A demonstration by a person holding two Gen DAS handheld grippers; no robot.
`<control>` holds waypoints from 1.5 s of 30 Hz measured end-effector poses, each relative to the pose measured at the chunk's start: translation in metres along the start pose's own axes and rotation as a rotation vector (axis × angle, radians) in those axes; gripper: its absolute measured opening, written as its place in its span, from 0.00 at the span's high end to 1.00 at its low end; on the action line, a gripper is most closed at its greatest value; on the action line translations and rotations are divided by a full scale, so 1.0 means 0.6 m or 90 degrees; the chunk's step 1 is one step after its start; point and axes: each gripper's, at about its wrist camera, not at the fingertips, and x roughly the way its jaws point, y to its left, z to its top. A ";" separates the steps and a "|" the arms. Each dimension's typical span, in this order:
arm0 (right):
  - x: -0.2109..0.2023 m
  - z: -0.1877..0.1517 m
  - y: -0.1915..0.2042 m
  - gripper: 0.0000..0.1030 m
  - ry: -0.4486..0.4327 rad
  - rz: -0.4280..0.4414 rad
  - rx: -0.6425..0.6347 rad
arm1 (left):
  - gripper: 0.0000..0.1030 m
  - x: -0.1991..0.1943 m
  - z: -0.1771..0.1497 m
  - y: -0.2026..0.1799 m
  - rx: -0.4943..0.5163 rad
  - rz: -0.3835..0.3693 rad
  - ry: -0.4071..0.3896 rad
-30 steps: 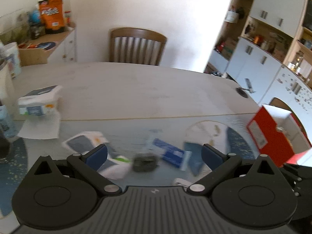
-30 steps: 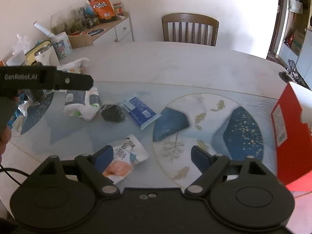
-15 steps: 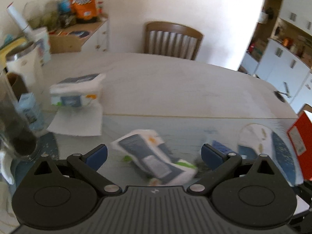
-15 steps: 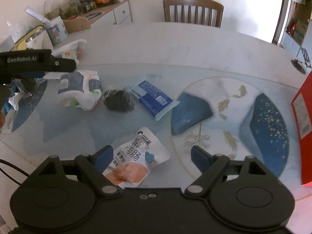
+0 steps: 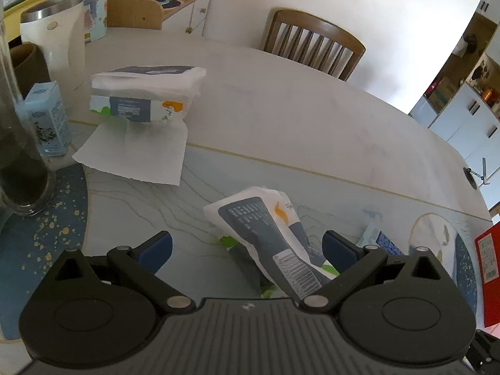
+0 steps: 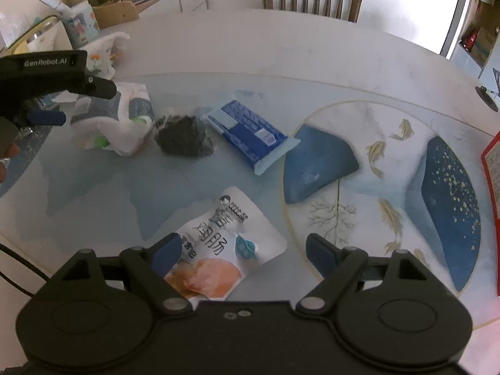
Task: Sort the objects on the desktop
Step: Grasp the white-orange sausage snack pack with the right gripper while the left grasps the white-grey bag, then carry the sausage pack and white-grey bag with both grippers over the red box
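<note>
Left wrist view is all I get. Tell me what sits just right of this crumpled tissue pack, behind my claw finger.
Observer: A dark lumpy bundle in clear wrap lies there, close beside the tissue pack. The blue packet comes next, on the bundle's far side.
Operator: Report the right claw.
Observer: The right claw is open and grips nothing. A white snack pouch with an orange picture lies on the table between its fingers.
</note>
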 end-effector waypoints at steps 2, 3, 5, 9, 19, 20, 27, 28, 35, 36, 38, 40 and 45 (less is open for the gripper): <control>0.005 -0.001 0.001 0.17 0.005 0.001 0.001 | 0.01 0.002 -0.001 -0.001 -0.003 0.002 -0.001; 0.006 -0.001 0.002 0.17 0.005 0.001 0.001 | 0.01 0.003 -0.001 -0.002 -0.003 0.002 -0.002; 0.007 -0.002 0.006 0.18 0.001 -0.004 -0.005 | 0.05 0.004 -0.001 -0.004 -0.002 -0.001 -0.002; 0.006 -0.004 0.015 0.28 -0.010 -0.004 -0.018 | 0.22 0.009 -0.003 -0.003 -0.003 -0.011 0.007; -0.001 0.001 0.014 0.59 -0.027 0.014 -0.011 | 0.61 0.015 -0.007 -0.003 -0.013 -0.053 0.026; -0.002 0.001 0.013 0.59 -0.026 0.015 -0.008 | 0.63 0.015 -0.007 -0.003 -0.015 -0.060 0.029; -0.012 -0.003 0.006 0.60 -0.029 0.014 0.004 | 0.79 0.007 -0.007 -0.005 -0.021 -0.068 0.027; -0.013 -0.004 0.005 0.60 -0.030 0.014 0.006 | 0.81 0.005 -0.007 -0.005 -0.023 -0.070 0.025; -0.032 -0.008 -0.008 0.60 -0.042 0.012 0.018 | 0.85 -0.011 -0.011 0.004 -0.038 -0.081 0.013; -0.035 -0.008 -0.010 0.60 -0.044 0.013 0.020 | 0.85 -0.015 -0.012 0.005 -0.042 -0.085 0.012; -0.042 -0.008 -0.016 0.60 -0.050 0.014 0.025 | 0.85 -0.023 -0.015 0.005 -0.046 -0.094 0.010; -0.051 -0.007 -0.021 0.60 -0.056 0.016 0.029 | 0.85 -0.035 -0.017 0.003 -0.045 -0.103 0.005; -0.076 -0.006 -0.036 0.60 -0.070 0.021 0.038 | 0.85 -0.071 -0.023 -0.006 -0.045 -0.126 -0.006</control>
